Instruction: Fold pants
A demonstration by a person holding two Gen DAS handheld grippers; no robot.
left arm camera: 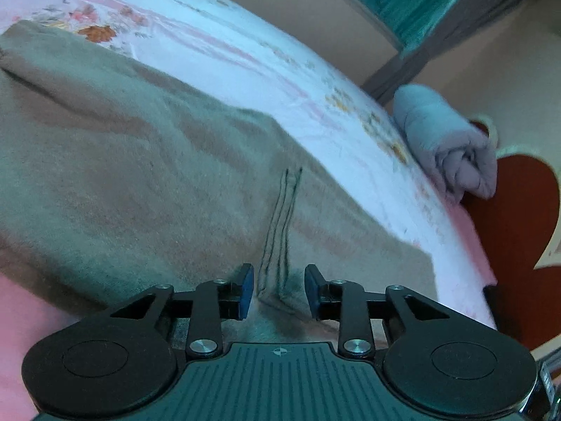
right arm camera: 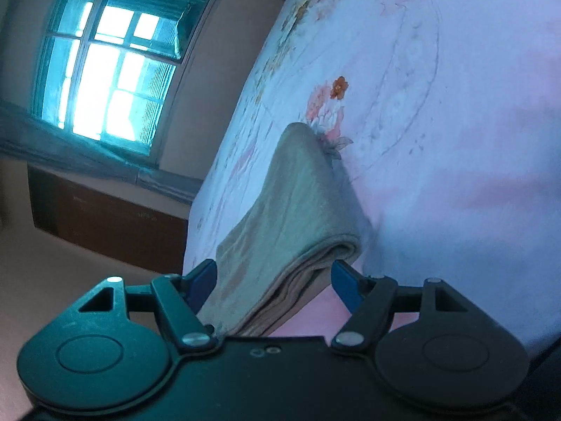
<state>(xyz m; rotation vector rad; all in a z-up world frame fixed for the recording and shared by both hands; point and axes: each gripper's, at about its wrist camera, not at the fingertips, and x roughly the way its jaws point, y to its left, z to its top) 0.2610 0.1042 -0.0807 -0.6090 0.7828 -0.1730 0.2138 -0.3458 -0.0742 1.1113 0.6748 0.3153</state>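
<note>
Tan pants (left arm camera: 140, 161) lie spread over a floral pink-and-white bed sheet (left arm camera: 217, 35). In the left wrist view a raised fold with dark stitched seams (left arm camera: 280, 217) runs toward my left gripper (left arm camera: 279, 291). That fold stands between the blue pads (left arm camera: 247, 291), with a gap on each side, so the left gripper is open. In the right wrist view the pants (right arm camera: 291, 203) show as a folded stack of layers. Its near end sits between the spread fingers of my right gripper (right arm camera: 275, 280). The right pad (right arm camera: 345, 284) stands clear of the cloth, so this gripper is open too.
A rolled pale grey blanket (left arm camera: 452, 147) rests at the bed's far edge, beside a red heart-shaped cushion (left arm camera: 519, 210). Past the bed edge, the right wrist view shows a bright window (right arm camera: 112, 70) and a brown box (right arm camera: 105, 217) on the floor.
</note>
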